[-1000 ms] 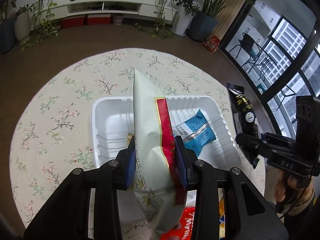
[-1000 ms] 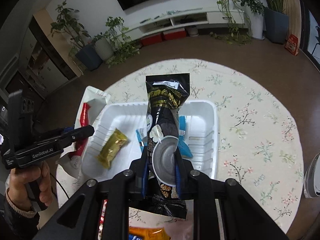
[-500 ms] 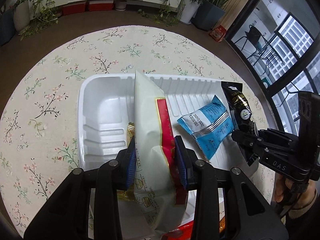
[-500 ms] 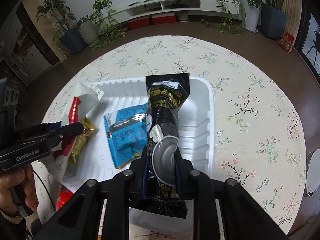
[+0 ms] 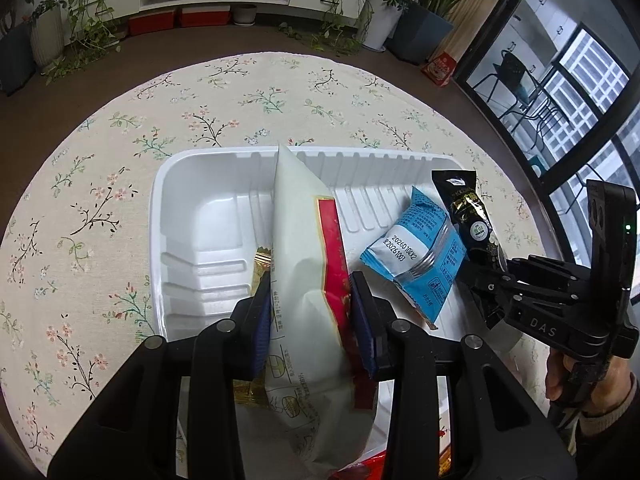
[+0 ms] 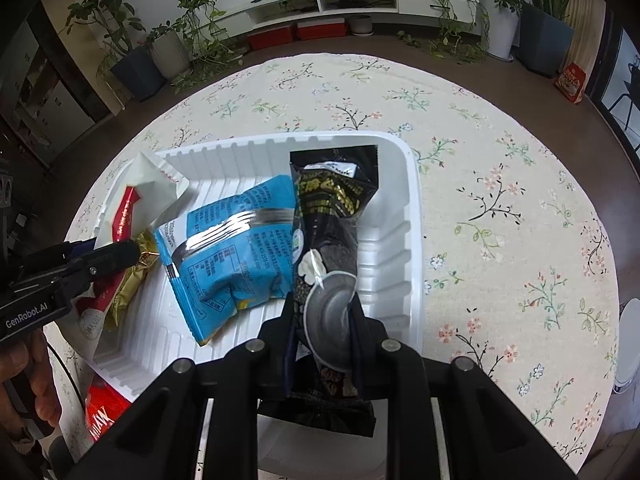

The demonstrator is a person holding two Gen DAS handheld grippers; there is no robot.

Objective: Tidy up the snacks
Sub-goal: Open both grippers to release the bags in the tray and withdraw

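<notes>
two packets going into the tray, more snacks still outside

left claw (image 5: 312, 312) has the white-and-red bag (image 5: 304, 248) between its blue pads, pads on both sides of it, jaws starting to ease apart. bag stands on edge over the left half of the white tray (image 5: 160, 200), lower end looks down inside. right claw (image 6: 320, 320) grips the black packet (image 6: 332, 208) narrow and tight but is starting to let go too; packet lies along the tray's right side, top end near the far wall.

done so far: blue packet (image 6: 232, 252) lies flat mid-tray, gold packet (image 6: 136, 276) in the left part beside the white bag. so two in, two more at the point of release.

left: drop both held packets. a red packet (image 6: 104, 412) sits on the tabletop (image 6: 500, 200) just outside the tray's near corner, partly hidden; other wrappers at the bottom edge of the left view, too cut off to count.
</notes>
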